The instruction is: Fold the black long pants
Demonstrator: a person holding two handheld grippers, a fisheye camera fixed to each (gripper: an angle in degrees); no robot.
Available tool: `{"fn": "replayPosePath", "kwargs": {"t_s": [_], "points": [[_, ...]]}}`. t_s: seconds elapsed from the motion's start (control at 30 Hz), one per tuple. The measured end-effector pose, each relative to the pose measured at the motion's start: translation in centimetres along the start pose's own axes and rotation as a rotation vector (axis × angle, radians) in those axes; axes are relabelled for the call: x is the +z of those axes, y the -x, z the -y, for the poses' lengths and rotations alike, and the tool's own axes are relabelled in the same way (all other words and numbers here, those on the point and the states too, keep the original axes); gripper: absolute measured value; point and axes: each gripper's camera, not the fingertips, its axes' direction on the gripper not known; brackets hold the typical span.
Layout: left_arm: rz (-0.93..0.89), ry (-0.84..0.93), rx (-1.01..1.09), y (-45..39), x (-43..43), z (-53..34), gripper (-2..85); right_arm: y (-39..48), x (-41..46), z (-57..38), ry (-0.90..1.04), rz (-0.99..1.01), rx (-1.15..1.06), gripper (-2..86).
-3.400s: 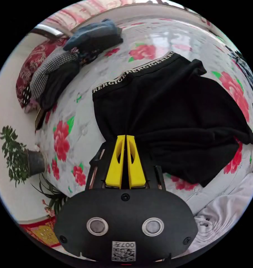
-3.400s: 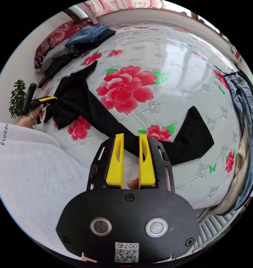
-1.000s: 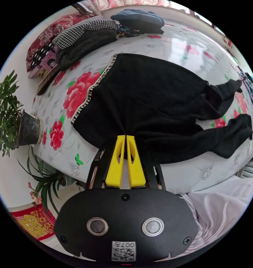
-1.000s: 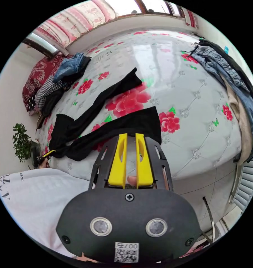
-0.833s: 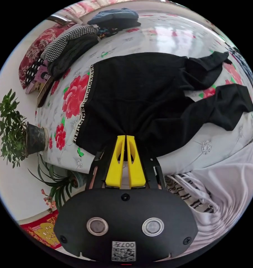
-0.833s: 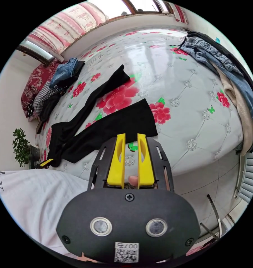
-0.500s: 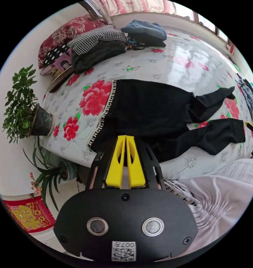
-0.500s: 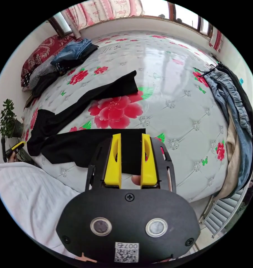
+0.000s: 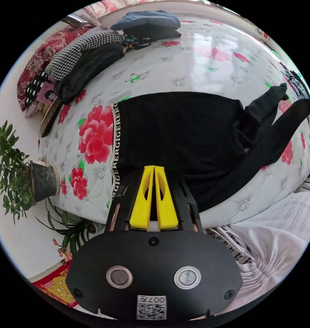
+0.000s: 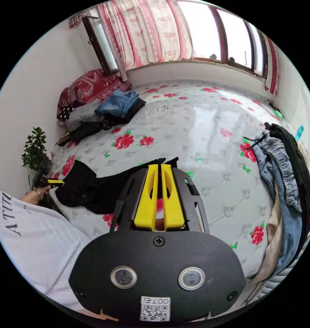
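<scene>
Pants (image 9: 182,133), black and long, lie spread on a bed (image 9: 196,54) covered in a white sheet with red flowers, their lettered waistband (image 9: 116,136) toward the left. The left gripper (image 9: 154,168) has its yellow jaws pressed together, pinching the near edge of the pants by the waistband. One leg rises off the sheet toward the right. The right gripper (image 10: 157,166) has its jaws nearly closed on a leg end (image 10: 161,161). Folded clothes (image 9: 93,54) are stacked at the far left corner

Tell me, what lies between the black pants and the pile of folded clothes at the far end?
Bare flowered bed cover, seen in the left gripper view, between black pants and folded clothes.
</scene>
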Motion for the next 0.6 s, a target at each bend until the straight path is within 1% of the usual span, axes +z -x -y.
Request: {"fn": "replayPosePath", "kwargs": {"t_s": [0.03, 0.1, 0.17, 0.2, 0.23, 0.27, 0.33, 0.4, 0.43, 0.5, 0.6], "points": [[0.025, 0.072, -0.010, -0.3, 1.4, 0.5, -1.0, 0.1, -3.4, 0.1, -0.071, 0.032, -0.040, -0.1], [0.062, 0.025, -0.013, -0.8, 1.5, 0.2, -1.0, -0.6, -6.4, -0.9, -0.117, 0.059, -0.053, -0.1], [0.104, 0.007, -0.029, -1.6, 1.3, 0.0, -1.0, -1.9, -6.2, -3.3, -0.093, 0.024, -0.026, -0.1], [0.118, 0.000, -0.021, -1.8, 1.2, -0.2, -1.0, -2.9, -4.2, -5.6, -0.035, -0.030, 0.006, -0.1], [0.157, -0.010, 0.009, -2.2, 1.2, -0.5, -1.0, -4.2, -1.0, -8.3, 0.067, -0.073, 0.062, -0.1], [0.205, -0.011, 0.038, -2.5, 1.3, -0.8, -1.0, -5.0, 0.8, -9.7, 0.129, -0.081, 0.102, -0.1], [0.266, -0.010, 0.086, -2.6, 1.6, -1.2, -1.0, -7.5, 7.8, -16.0, 0.375, -0.050, 0.215, -0.1], [0.315, 0.019, 0.115, -2.1, 2.0, -1.4, -1.0, -7.8, 11.3, -19.8, 0.496, -0.076, 0.257, -0.1], [0.333, 0.044, 0.121, -1.5, 2.2, -1.4, -1.0, -7.4, 12.6, -21.6, 0.529, -0.055, 0.260, -0.1], [0.308, 0.049, 0.109, -0.6, 2.0, -1.5, -1.0, -6.3, 14.0, -23.2, 0.561, -0.048, 0.238, 0.0], [0.228, 0.057, 0.055, 0.4, 1.2, -1.8, -1.0, -4.0, 15.6, -24.8, 0.622, -0.078, 0.147, 0.2]]}}
